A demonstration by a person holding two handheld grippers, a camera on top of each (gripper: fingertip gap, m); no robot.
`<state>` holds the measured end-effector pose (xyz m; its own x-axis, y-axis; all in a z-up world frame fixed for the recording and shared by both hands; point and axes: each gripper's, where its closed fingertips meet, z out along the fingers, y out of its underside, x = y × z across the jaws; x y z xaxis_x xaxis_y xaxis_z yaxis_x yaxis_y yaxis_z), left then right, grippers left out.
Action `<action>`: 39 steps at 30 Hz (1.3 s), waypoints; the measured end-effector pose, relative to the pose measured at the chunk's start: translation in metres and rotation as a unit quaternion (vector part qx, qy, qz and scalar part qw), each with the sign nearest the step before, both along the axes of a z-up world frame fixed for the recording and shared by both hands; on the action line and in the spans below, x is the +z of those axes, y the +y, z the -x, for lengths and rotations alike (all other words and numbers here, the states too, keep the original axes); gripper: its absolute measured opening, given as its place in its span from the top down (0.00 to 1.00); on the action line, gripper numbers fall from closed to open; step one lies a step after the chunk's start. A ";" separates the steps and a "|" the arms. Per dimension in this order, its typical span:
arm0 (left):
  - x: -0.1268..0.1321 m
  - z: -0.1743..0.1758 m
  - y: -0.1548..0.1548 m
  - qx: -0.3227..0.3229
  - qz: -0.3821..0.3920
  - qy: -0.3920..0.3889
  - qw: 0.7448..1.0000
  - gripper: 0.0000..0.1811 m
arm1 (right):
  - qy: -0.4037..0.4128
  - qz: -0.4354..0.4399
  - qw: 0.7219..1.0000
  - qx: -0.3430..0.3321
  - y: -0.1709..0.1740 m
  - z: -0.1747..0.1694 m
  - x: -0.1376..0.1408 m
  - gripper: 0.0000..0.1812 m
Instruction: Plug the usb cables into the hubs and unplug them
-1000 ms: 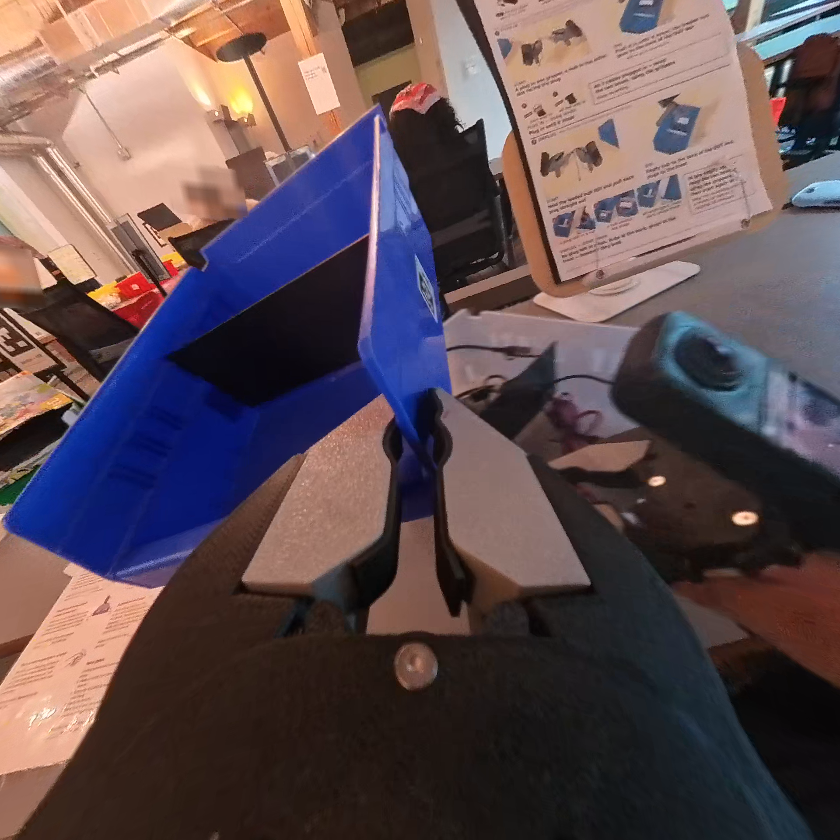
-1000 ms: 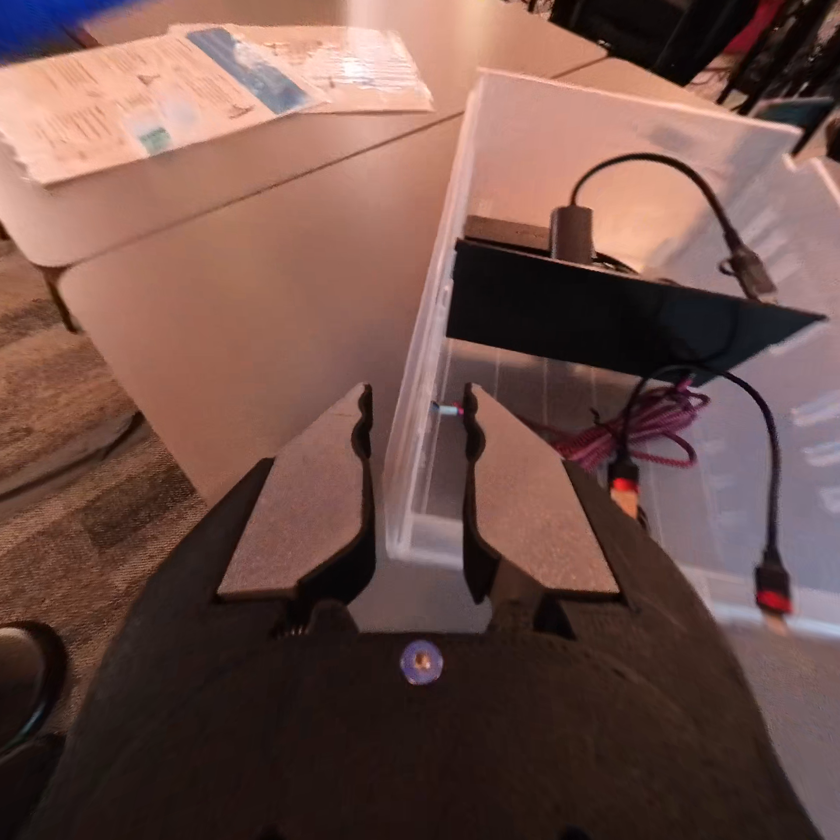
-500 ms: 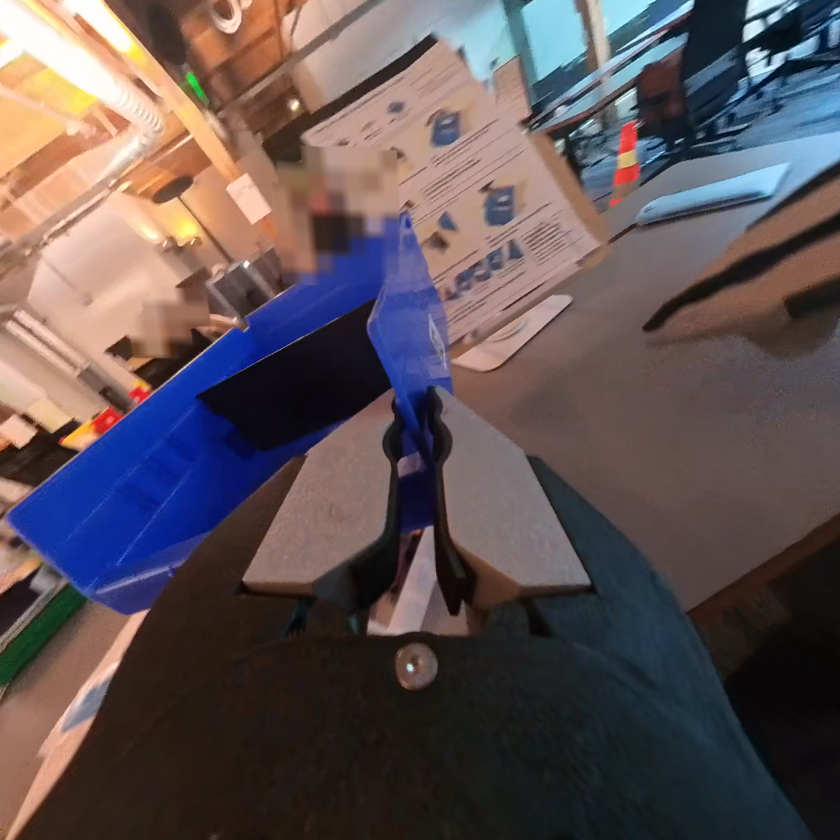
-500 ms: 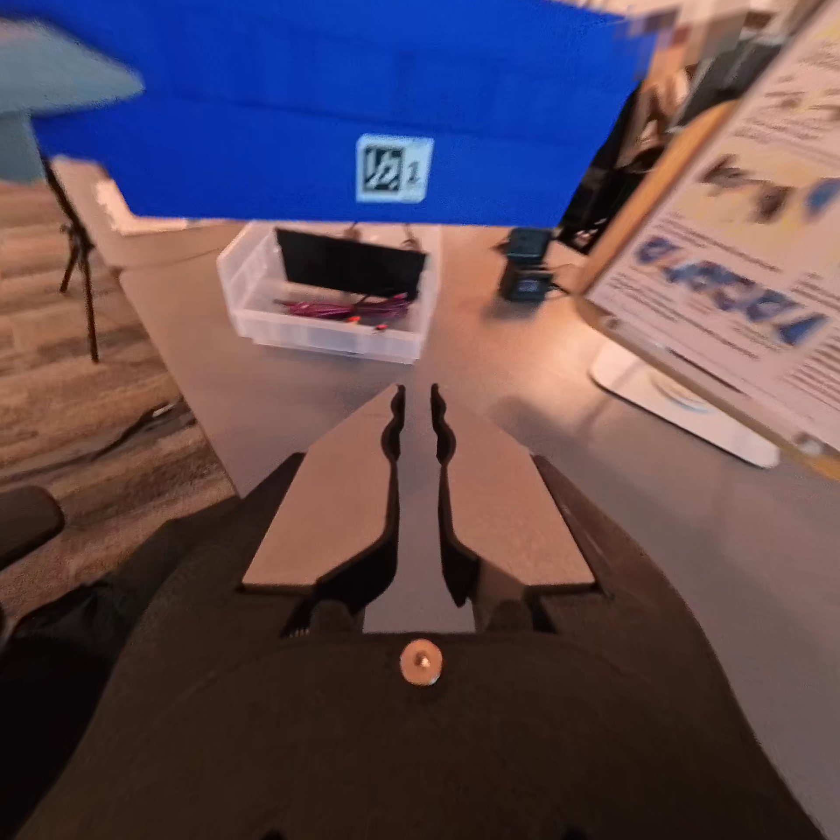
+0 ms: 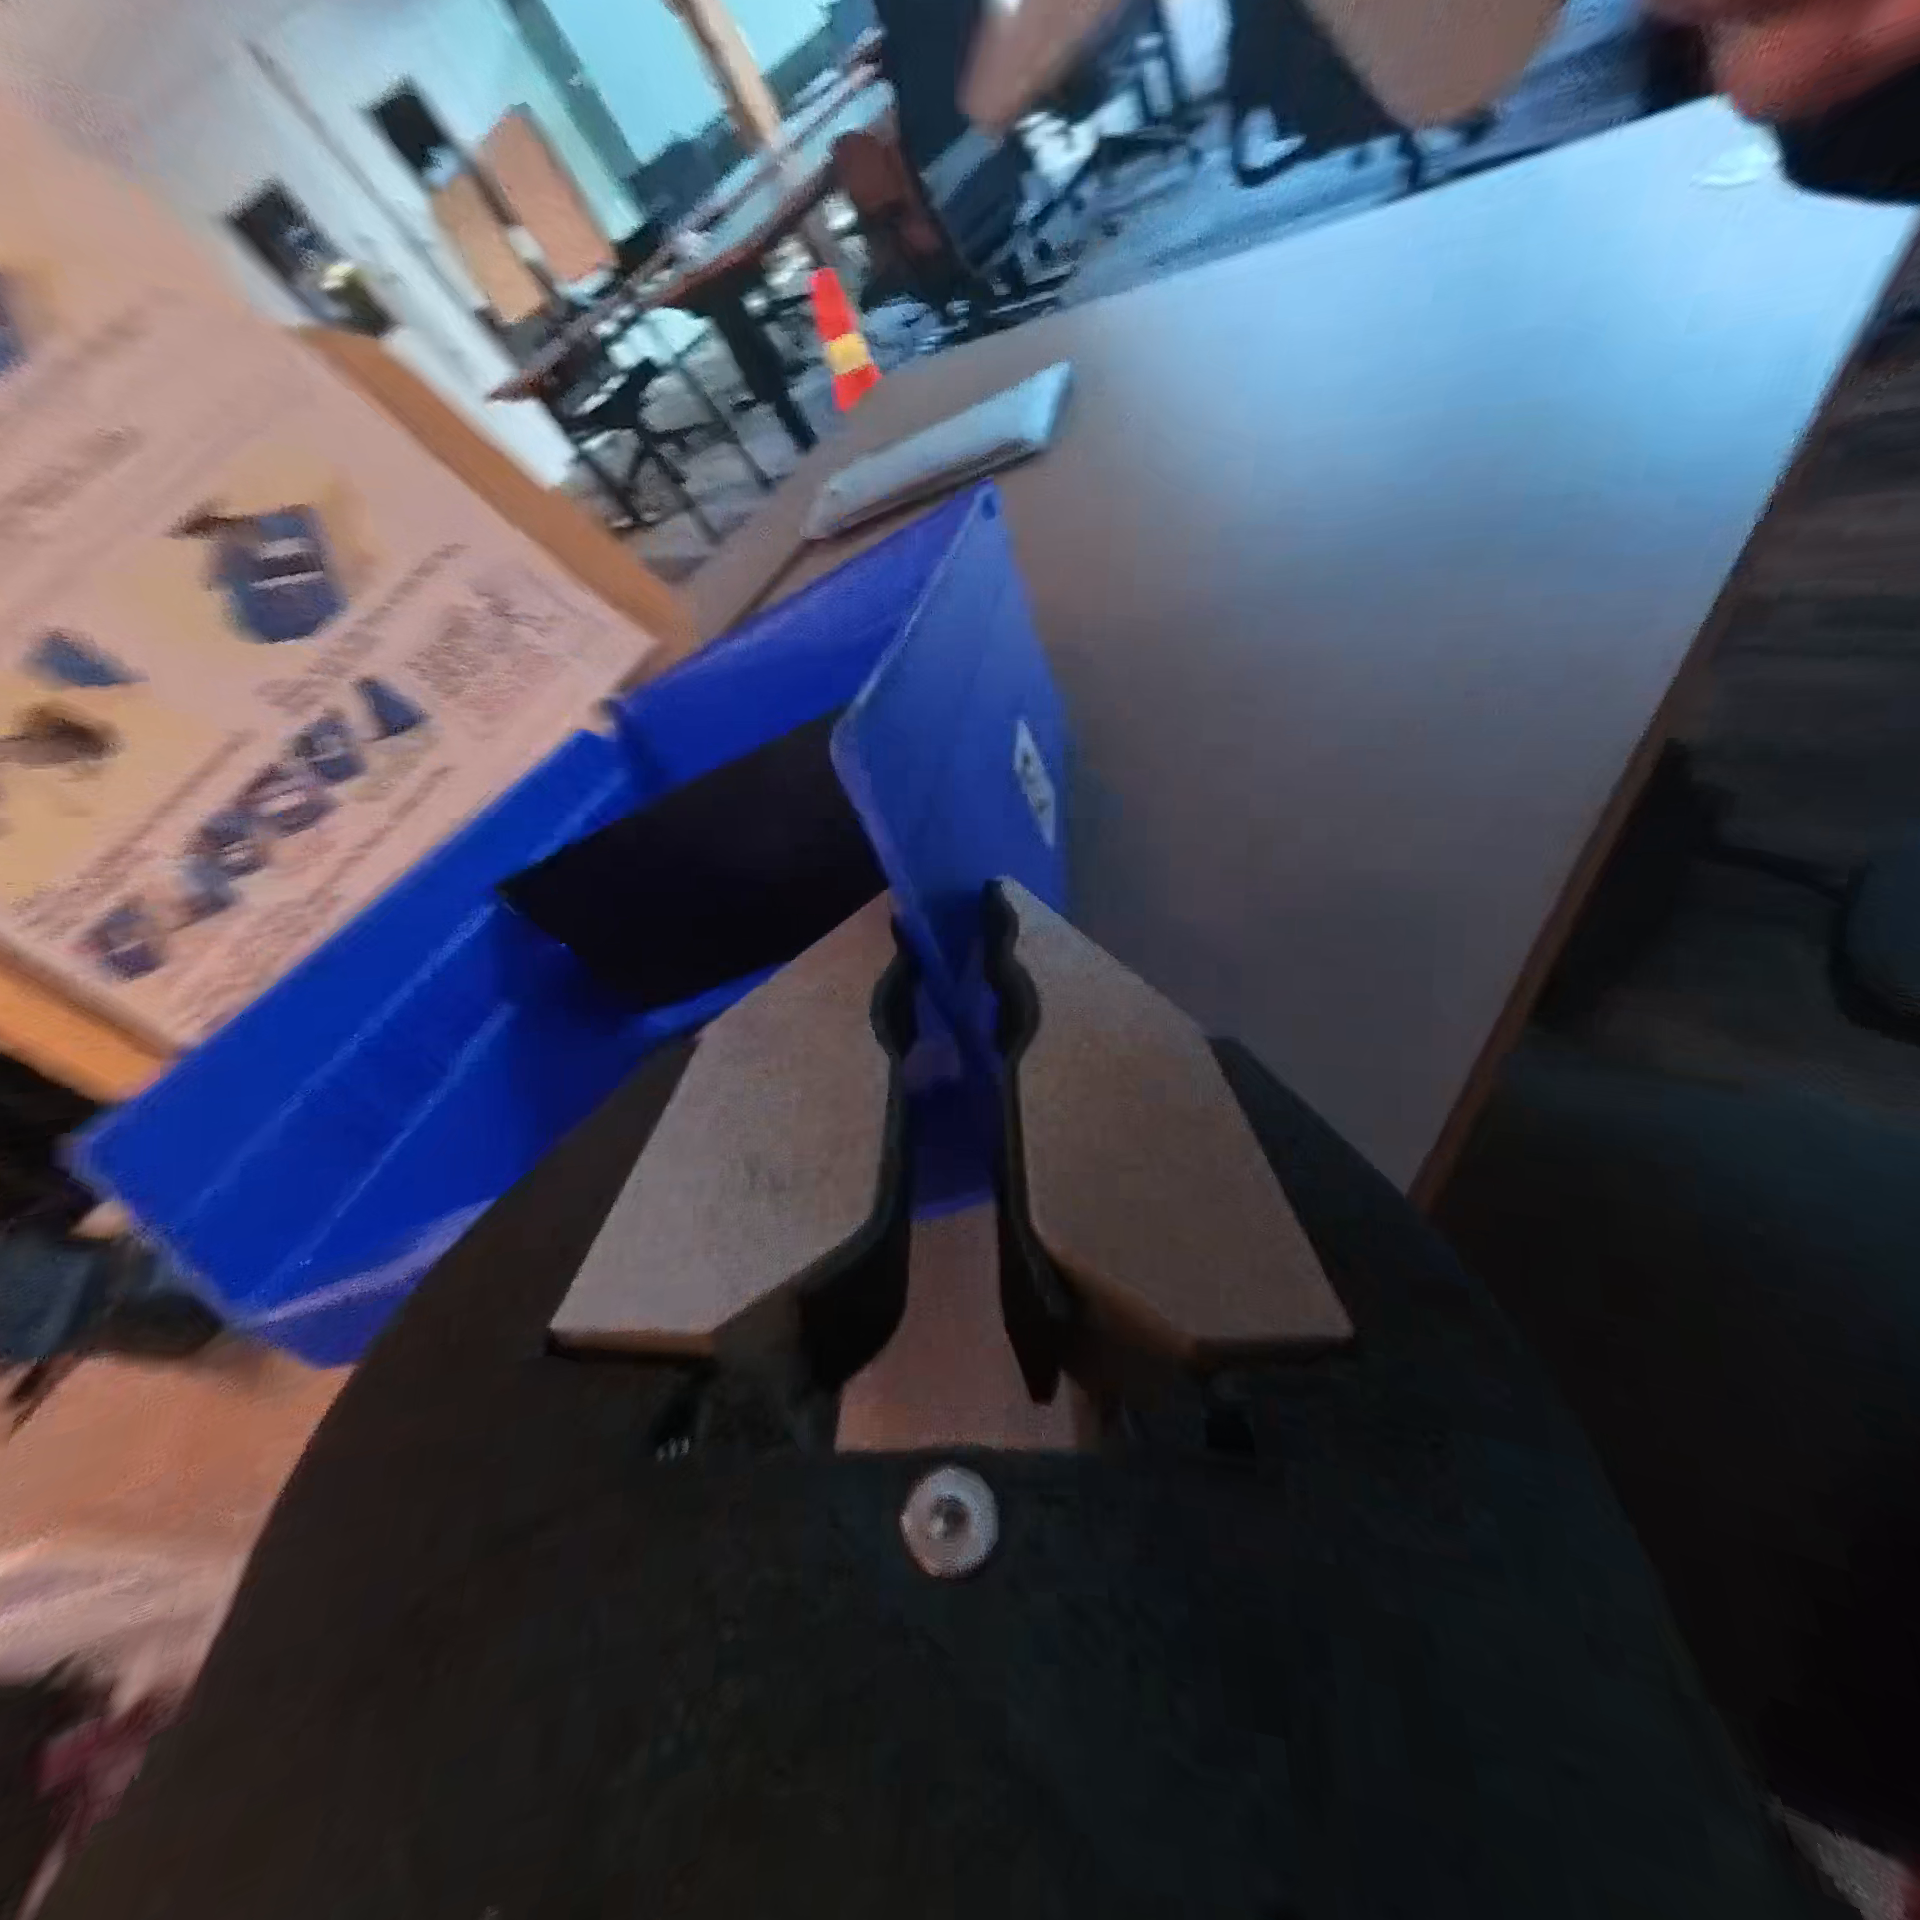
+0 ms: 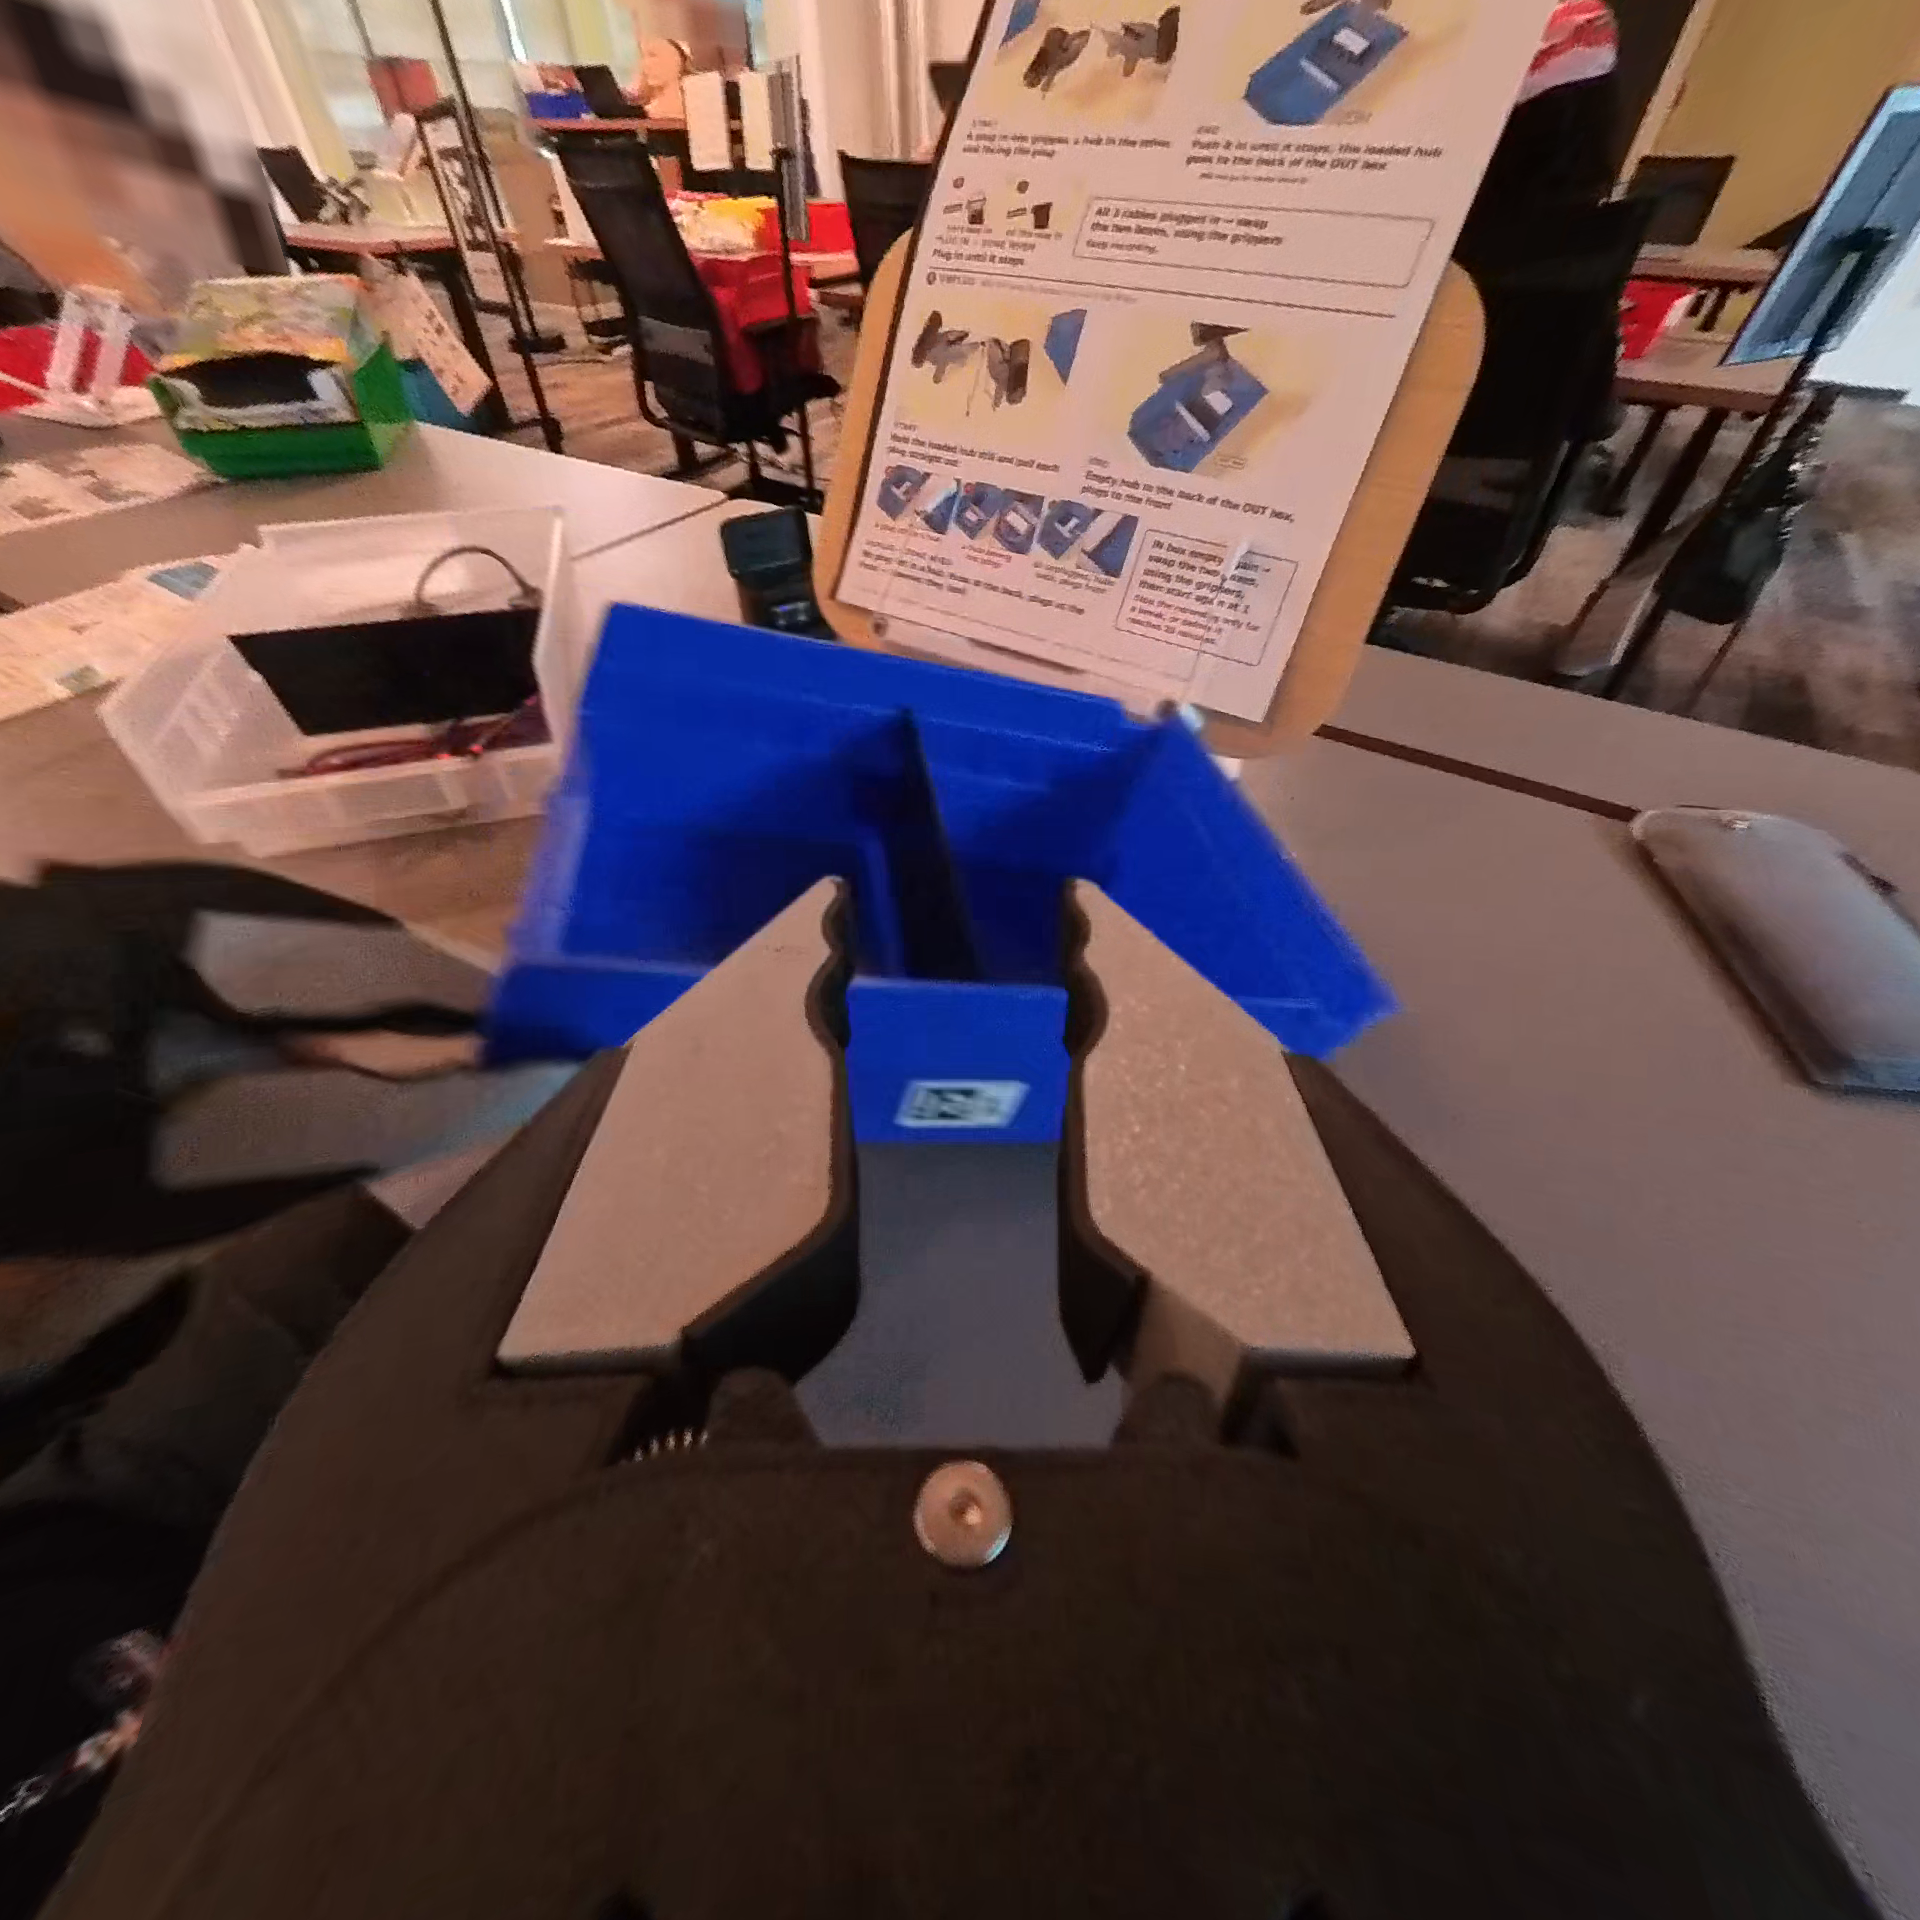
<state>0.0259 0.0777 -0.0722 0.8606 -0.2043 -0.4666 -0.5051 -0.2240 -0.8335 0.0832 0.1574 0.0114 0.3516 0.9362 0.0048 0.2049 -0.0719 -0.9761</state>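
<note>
Two grippers: I keep the left gripper [image 5: 951, 971] pinching the blue bin [image 5: 416, 1049] wall level, the right gripper [image 6: 956, 945] spread wide, clear.

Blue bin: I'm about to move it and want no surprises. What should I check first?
1. Left claw grips the blue bin: ok, shut on a side wall.
2. Right claw free: ok, open and empty, facing the bin's front.
3. Bin flat on the table: cannot tell, blurred.
4. Black divider upright inside: ok.
5. Cables out of the way: ok, in the clear box beside it.
6. Phone apart from the bin: ok.
</note>
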 end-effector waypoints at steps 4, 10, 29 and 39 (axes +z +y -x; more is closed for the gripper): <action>-0.035 -0.035 0.027 -0.028 0.028 0.004 0.999 0.96 | -0.034 0.007 0.998 0.047 -0.022 0.026 -0.020 0.69; -0.059 -0.049 0.013 -0.062 0.090 -0.036 0.993 0.85 | -0.132 -0.019 0.985 0.113 -0.055 0.058 -0.063 0.70; -0.074 0.309 -0.183 0.294 0.123 -0.157 0.935 0.76 | -0.390 -0.025 0.920 0.022 -0.014 0.012 -0.149 0.86; -0.034 0.392 -0.268 0.385 0.018 -0.273 0.882 0.50 | -0.182 0.030 0.983 0.000 0.022 -0.017 -0.076 0.67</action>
<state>-0.3660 -0.1900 -0.1065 0.8454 0.5313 0.0554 0.2825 -0.3566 -0.8905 0.1001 0.1789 -0.0641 0.3370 0.9385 0.0752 0.5392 -0.1269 -0.8325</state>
